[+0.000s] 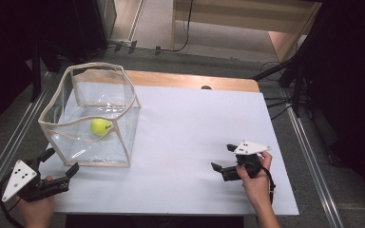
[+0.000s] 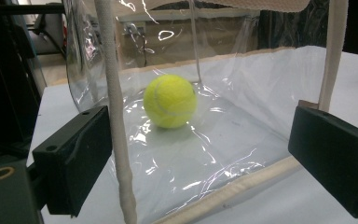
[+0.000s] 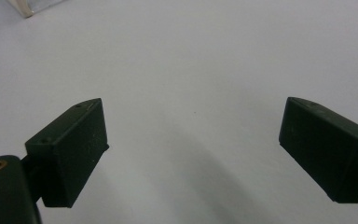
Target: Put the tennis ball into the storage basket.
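**Ana:** Tennis ball (image 2: 170,101) first — where does it sit?

**Ben:** On the floor of the clear plastic bag (image 1: 91,124), toward the middle, touching none of the walls as far as I can tell. The bag stands open-topped on the left part of the bench (image 1: 195,142), its cream-trimmed rim (image 1: 105,66) sagging a little on one side.

**Ana:** Start from the nearest things, then.

**Ben:** Nearest is the left hand-held gripper (image 1: 62,161), jaws spread wide, just off the bag's near lower corner. In the left gripper view one vertical trim strip (image 2: 116,130) of the bag stands between its jaws, close to the left one, with the ball beyond it through the plastic. The right hand-held gripper (image 1: 222,157) is well apart on the right side of the bench, jaws also spread, holding nothing, looking over bare white surface (image 3: 191,56).

**Ana:** So the step in hand?

**Ben:** My guess is taking hold of the bag. To do it well, I'd close the left one on a stiff trimmed edge rather than the slack film — the film would likely slip or crumple. Keep the pull gentle so the ball doesn't roll about, and bring the right one over to steady the far rim if the bag folds.
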`<state>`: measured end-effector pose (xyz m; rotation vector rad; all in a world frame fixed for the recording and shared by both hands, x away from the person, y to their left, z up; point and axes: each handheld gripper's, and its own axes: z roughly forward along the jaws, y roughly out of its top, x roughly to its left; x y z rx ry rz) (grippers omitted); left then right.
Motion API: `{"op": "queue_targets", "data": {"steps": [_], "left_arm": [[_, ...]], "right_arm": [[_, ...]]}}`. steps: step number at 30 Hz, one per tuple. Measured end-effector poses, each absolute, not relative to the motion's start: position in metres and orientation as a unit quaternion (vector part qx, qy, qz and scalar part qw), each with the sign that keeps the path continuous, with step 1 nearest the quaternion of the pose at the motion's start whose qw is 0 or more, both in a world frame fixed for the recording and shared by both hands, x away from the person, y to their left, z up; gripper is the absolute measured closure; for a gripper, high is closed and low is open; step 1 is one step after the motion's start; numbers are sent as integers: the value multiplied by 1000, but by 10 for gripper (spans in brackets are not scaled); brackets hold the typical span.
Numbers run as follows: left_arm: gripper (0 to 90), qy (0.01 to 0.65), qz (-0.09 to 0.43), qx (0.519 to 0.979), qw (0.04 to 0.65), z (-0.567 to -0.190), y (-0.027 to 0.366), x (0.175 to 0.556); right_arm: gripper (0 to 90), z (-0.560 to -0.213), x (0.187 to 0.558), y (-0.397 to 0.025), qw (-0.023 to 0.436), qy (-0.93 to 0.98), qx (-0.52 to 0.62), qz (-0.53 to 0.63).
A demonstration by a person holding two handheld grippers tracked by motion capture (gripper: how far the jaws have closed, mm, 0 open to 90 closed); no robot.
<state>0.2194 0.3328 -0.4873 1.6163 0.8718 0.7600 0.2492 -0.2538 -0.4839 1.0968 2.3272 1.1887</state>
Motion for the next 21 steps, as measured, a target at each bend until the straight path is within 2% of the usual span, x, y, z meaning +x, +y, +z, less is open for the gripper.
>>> {"op": "queue_targets", "data": {"steps": [21], "left_arm": [[65,369,318,681,547,-487,334,220]], "right_arm": [[67,-504,219,-304,190,763,435,438]]}}
